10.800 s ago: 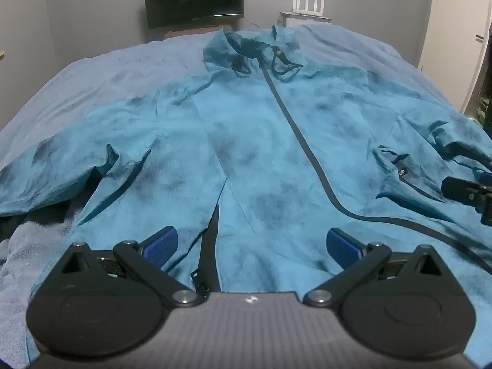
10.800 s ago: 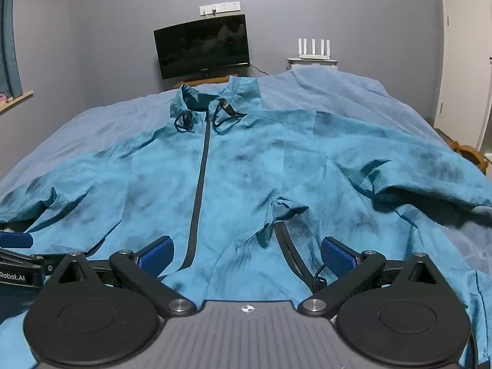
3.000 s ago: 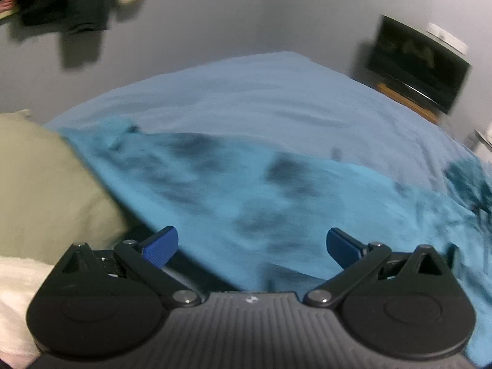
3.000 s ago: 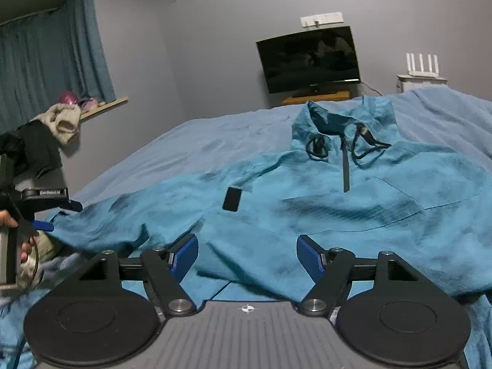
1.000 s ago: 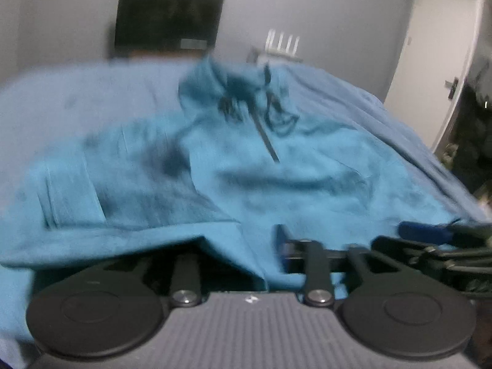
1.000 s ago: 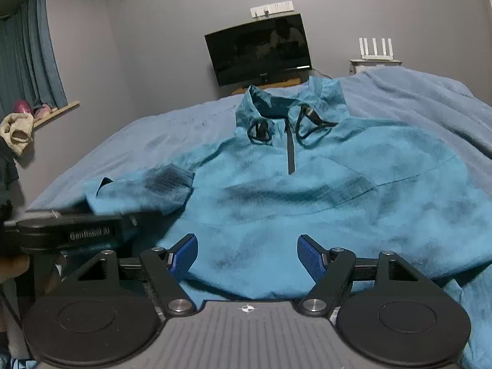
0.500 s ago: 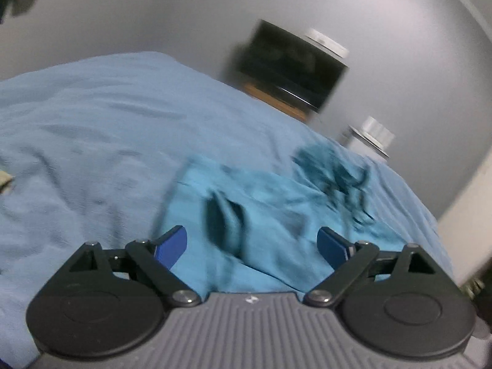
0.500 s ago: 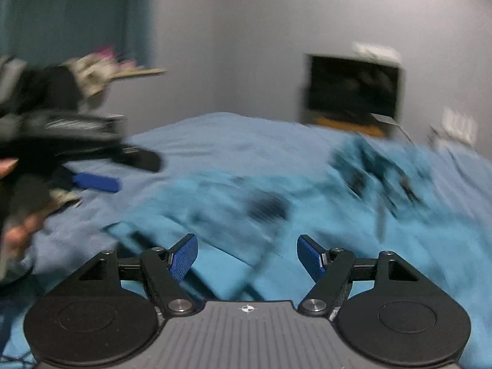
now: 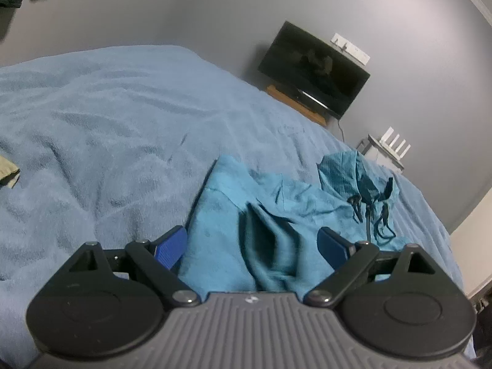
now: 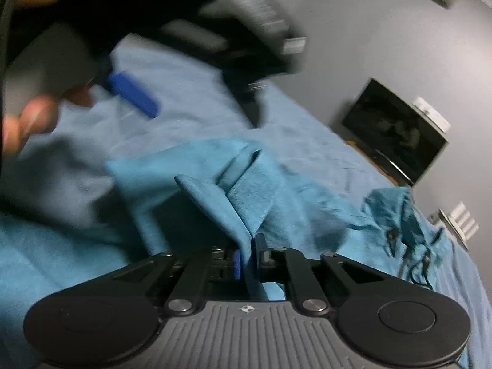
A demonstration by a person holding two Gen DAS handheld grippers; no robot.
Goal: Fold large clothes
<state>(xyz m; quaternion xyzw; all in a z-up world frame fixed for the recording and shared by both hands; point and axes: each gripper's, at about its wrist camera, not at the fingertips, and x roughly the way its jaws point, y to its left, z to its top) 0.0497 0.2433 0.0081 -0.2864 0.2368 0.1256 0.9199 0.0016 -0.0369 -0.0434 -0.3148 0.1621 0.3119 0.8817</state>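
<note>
**Hem pinched, fold to be carried over**

A fold of the teal jacket (image 10: 246, 203) is clamped in the right gripper (image 10: 247, 259); the left gripper (image 9: 252, 243) is held wide, empty, above the jacket on the blue blanket (image 9: 92, 117). The edge should be carried evenly, taut.

Both my wrist cameras look low and close across the bed (image 9: 123, 117), sharing the jacket (image 9: 276, 215) and the far-wall monitor (image 10: 396, 132).

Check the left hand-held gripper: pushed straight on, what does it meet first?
Likely the teal jacket: the open left hand-held gripper points at its rumpled fold; depth is unclear.
</note>
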